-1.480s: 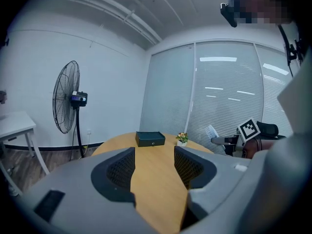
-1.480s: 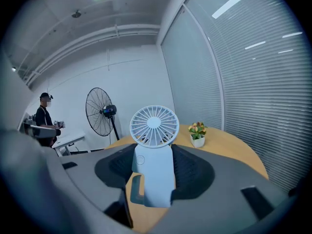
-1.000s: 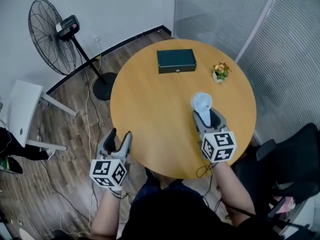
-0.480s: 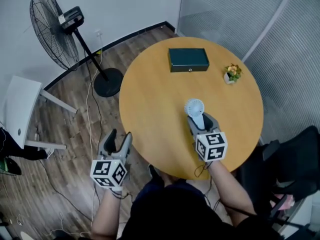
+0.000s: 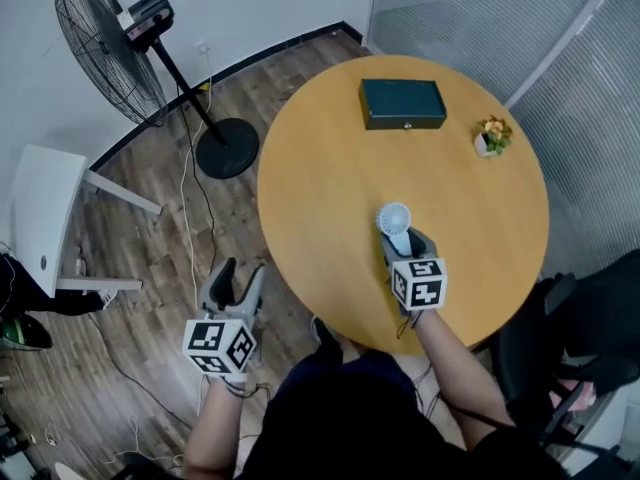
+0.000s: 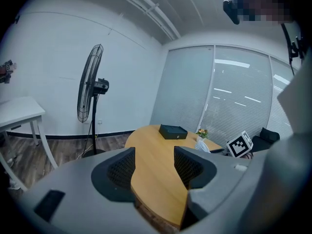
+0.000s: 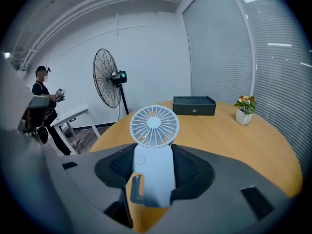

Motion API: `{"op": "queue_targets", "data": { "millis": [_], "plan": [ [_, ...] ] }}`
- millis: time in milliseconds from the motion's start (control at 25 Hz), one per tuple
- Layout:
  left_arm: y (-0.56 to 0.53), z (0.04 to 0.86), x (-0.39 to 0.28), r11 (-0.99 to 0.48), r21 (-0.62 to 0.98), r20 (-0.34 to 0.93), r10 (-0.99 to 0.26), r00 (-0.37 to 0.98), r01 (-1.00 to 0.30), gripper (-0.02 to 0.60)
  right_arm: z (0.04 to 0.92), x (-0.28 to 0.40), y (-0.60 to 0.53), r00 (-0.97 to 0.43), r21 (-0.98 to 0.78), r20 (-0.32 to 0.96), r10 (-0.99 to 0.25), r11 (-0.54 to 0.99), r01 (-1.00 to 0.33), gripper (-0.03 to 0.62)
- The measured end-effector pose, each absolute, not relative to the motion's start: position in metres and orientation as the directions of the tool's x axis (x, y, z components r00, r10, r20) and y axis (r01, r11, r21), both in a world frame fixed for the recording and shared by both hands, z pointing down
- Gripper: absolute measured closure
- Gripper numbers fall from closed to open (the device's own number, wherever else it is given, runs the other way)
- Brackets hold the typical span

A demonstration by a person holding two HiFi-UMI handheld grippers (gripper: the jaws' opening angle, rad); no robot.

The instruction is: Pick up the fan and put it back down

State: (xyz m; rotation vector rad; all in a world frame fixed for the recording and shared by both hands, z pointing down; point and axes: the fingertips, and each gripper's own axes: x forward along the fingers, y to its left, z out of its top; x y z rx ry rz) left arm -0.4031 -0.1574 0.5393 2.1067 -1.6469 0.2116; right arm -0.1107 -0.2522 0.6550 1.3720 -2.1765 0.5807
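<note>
A small white handheld fan (image 5: 394, 219) sits upright between the jaws of my right gripper (image 5: 405, 240), over the near part of the round wooden table (image 5: 330, 168). In the right gripper view both pads press on the fan (image 7: 153, 126) body, with its round grille above them, so my right gripper (image 7: 153, 165) is shut on it. Whether its base touches the table I cannot tell. My left gripper (image 5: 240, 274) hangs open and empty over the floor, left of the table's edge. In its own view my left gripper (image 6: 153, 167) frames the table edge.
A dark green box (image 5: 403, 104) and a small potted plant (image 5: 491, 135) sit at the table's far side. A tall black pedestal fan (image 5: 110, 48) and a white side table (image 5: 45, 223) stand on the left. A dark chair (image 5: 590, 308) is right. A person (image 7: 44, 89) stands far left.
My right gripper has come down and back toward the table's near edge with the small fan in it. The left gripper has shifted slightly beside the table.
</note>
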Motion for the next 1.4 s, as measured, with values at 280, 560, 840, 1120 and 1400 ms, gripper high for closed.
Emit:
{"op": "queue_targets", "data": {
  "millis": [280, 560, 840, 1120, 1400],
  "plan": [
    [-0.159, 0.559, -0.421, -0.170, 0.268, 0.424, -0.863, 0.275, -0.948, 0.334, 0.710, -0.138, -0.254, -0.352, -0.085, 0.688, -0.634, 0.412, -0.907, 0.373],
    [-0.157, 0.579, -0.432, -0.166, 0.279, 0.452, -0.846, 0.282, -0.946, 0.334, 0.751, -0.156, -0.253, -0.333, -0.060, 0.744, -0.580, 0.438, -0.897, 0.373],
    [-0.162, 0.589, -0.427, -0.164, 0.301, 0.470, -0.832, 0.296, -0.939, 0.334, 0.770, -0.158, -0.255, -0.306, -0.040, 0.779, -0.548, 0.443, -0.895, 0.372],
    [-0.166, 0.589, -0.419, -0.169, 0.321, 0.463, -0.830, 0.310, -0.932, 0.334, 0.774, -0.163, -0.252, -0.311, -0.047, 0.796, -0.519, 0.458, -0.888, 0.370],
    [-0.171, 0.579, -0.410, -0.174, 0.320, 0.444, -0.841, 0.310, -0.931, 0.334, 0.761, -0.156, -0.250, -0.343, -0.062, 0.771, -0.536, 0.473, -0.879, 0.312]
  ]
}}
